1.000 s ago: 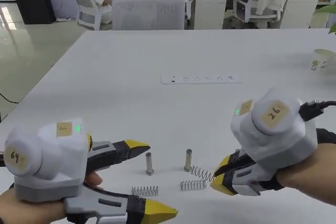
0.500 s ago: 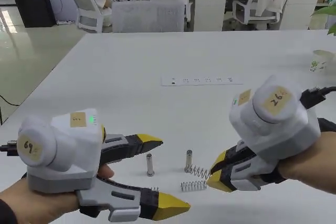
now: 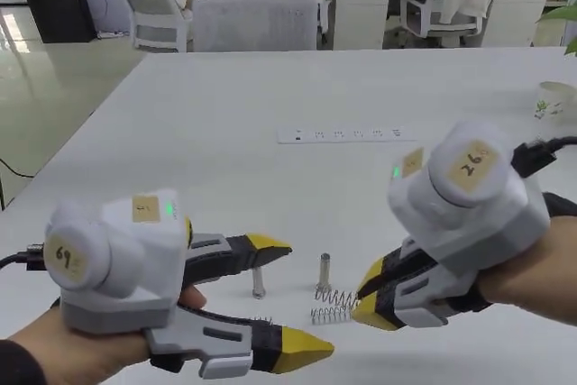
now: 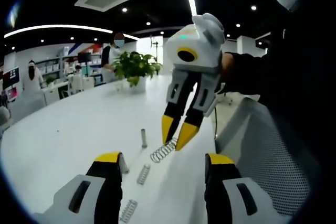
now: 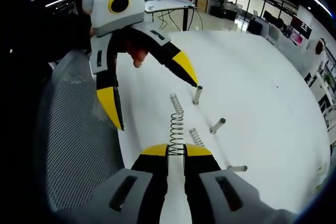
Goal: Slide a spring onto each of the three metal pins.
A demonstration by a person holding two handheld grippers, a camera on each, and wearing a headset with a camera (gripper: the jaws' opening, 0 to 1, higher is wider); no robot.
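Observation:
Two short metal pins stand on the white table (image 3: 270, 96), one pin (image 3: 258, 284) on the left and another pin (image 3: 324, 271) to its right. My right gripper (image 3: 364, 297) is shut on the end of a spring (image 3: 337, 297), which stretches out ahead of its tips (image 5: 177, 124) and reaches almost to the right pin. A second spring (image 3: 328, 316) lies just in front of it. My left gripper (image 3: 288, 297) is open and holds nothing, its upper tip just above the left pin. In the right gripper view a third pin (image 5: 237, 168) stands further right.
A white power strip (image 3: 345, 136) lies across the table's middle. A patterned paper cup (image 3: 553, 100) stands at the right edge. Office chairs (image 3: 257, 24) and desks stand beyond the far edge. A further spring (image 4: 127, 211) lies by my left gripper's lower jaw.
My left gripper has moved right and forward, so its open jaws now flank the left pin and cover the nearest spring. The right gripper has shifted slightly left with its spring.

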